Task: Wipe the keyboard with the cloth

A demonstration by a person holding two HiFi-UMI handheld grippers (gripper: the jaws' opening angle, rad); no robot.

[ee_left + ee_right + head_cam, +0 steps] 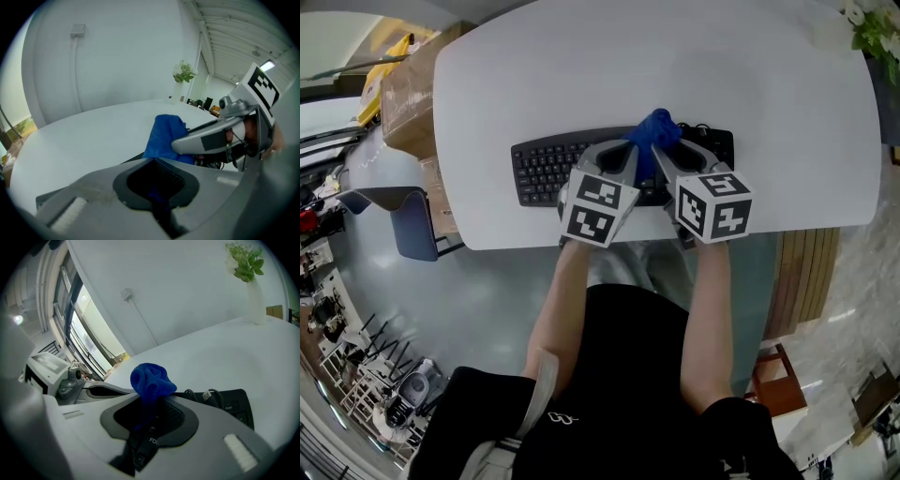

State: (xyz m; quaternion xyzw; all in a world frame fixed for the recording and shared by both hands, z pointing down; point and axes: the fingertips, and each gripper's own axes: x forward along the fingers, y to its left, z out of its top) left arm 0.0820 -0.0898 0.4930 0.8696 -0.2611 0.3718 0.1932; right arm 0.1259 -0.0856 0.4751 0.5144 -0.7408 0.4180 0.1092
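Blue cloth [151, 378] in right tool [151, 401]

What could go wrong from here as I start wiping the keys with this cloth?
1. The cloth is bunched high above the left gripper and right gripper, both shut on it, so bare jaws may scrape the keyboard instead of fabric touching it.
2. The cable looped at the keyboard's right end could snag a sweep that way.
3. The two grippers sit very close together and may knock each other.
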